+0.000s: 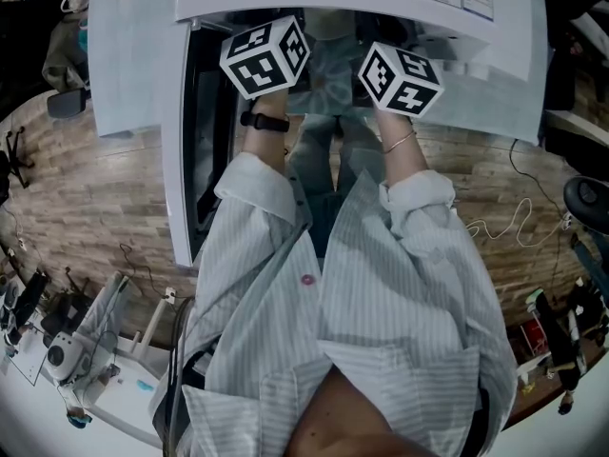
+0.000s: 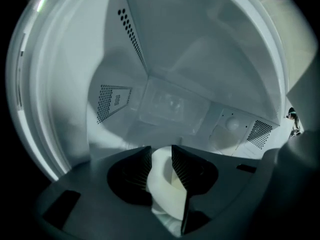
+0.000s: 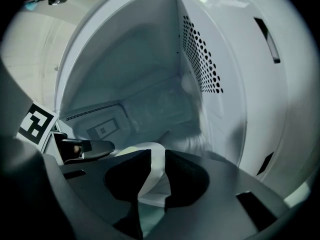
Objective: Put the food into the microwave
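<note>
Fingers (image 3: 130, 174) of the right gripper (image 3: 157, 155) pinch the white dish (image 3: 151, 176) by its rim. The left gripper (image 2: 161, 153) straddles the opposite rim, jaws apparently slackened. One grip per side keeps it level. It's already inside the microwave (image 3: 225, 84), and the food itself isn't visible.

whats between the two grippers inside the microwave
A white dish. The right gripper view shows its rim running from between the right gripper's jaws across toward the left gripper.
</note>
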Demonstrator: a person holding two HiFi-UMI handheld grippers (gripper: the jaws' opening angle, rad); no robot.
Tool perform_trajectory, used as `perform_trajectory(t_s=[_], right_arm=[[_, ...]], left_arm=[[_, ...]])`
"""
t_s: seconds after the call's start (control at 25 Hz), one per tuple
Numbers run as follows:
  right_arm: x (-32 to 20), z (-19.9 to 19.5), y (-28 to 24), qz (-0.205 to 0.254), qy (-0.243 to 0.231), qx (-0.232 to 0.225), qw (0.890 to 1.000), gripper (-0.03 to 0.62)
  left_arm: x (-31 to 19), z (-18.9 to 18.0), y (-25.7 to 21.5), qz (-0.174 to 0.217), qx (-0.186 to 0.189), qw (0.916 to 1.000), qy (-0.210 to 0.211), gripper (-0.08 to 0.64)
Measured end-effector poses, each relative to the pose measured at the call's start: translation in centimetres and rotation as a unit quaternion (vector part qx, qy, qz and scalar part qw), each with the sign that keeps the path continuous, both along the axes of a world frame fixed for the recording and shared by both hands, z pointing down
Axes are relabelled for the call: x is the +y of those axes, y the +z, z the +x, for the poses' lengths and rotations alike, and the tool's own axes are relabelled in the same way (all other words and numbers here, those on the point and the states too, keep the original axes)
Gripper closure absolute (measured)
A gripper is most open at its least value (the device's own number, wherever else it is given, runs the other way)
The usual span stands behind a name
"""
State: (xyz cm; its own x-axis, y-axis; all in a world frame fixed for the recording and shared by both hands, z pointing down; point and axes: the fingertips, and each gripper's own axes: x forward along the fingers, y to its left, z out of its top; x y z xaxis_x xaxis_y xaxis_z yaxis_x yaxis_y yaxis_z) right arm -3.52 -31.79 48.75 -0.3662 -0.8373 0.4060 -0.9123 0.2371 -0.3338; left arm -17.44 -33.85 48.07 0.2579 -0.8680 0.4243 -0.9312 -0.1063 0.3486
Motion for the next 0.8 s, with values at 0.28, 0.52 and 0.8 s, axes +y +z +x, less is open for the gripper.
perform_trajectory(t_s=[0.28, 0.52, 0.8], right_arm=[[1.0, 0.3, -0.9, -0.002, -0.005, -0.007, 1.000, 0.505], [2.1, 0.2, -2.7, 0.001, -0.019, -0.008, 1.000, 0.505], [4.4, -0.5, -4.3, -0.016, -0.065, -0.019, 0.998, 0.505]], left_arm=[[1.8, 0.6, -0.5, -0.003, 0.002, 0.9999, 0.016, 0.442], [4.0, 1.6, -1.8, -0.006, 0.007, 0.9995, 0.029, 0.443], [6.6, 2.7, -4.3, 0.002, 0.011, 0.9996, 0.027, 0.443]])
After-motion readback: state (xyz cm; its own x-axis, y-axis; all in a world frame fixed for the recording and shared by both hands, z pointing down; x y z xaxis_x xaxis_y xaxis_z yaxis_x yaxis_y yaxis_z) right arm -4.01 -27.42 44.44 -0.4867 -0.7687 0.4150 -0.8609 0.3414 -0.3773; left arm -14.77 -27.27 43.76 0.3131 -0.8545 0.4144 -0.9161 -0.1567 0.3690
